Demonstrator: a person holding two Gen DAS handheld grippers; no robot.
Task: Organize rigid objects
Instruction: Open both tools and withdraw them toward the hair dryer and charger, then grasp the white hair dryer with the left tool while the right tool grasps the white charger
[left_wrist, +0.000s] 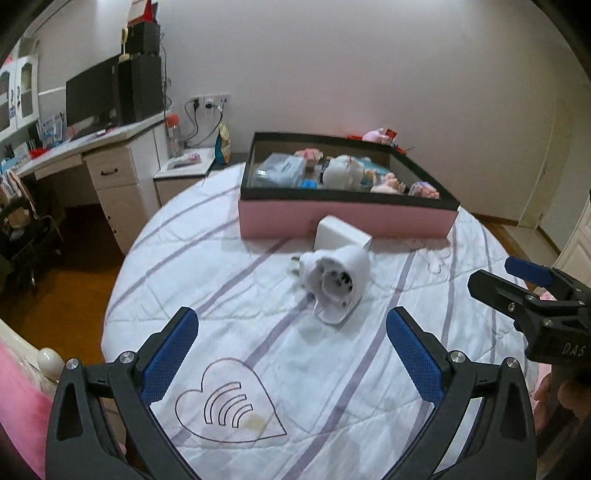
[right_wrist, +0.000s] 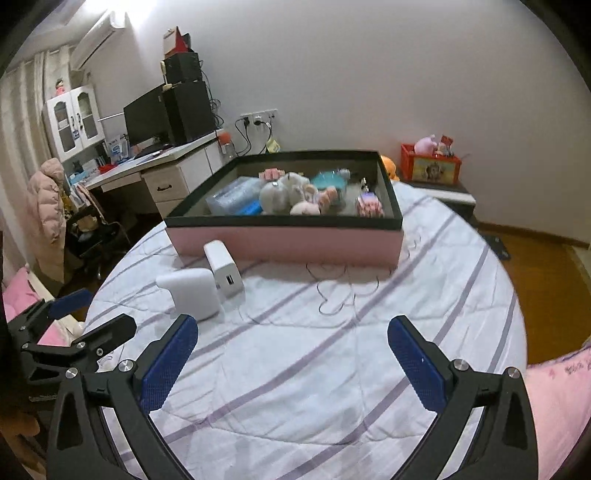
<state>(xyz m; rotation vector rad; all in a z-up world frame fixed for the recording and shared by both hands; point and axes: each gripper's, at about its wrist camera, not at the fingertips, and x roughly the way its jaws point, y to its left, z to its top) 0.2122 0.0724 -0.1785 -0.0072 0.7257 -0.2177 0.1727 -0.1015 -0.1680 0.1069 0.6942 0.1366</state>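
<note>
Both tongs, left and right, angle downward, spread wide and empty, above the bedspread.

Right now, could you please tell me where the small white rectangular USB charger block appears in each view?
Left wrist view: white USB charger block sits centre, behind the white plug adapter.
Right wrist view: it sits left of centre.
Shared landmark: pink box just behind it.

The pink box has a tall near wall that hides the lower parts of the toys piled inside, and those blur together. The white plug adapter covers the foot of the white charger block behind it. The right gripper is cut off at the frame edge in the left view.
</note>
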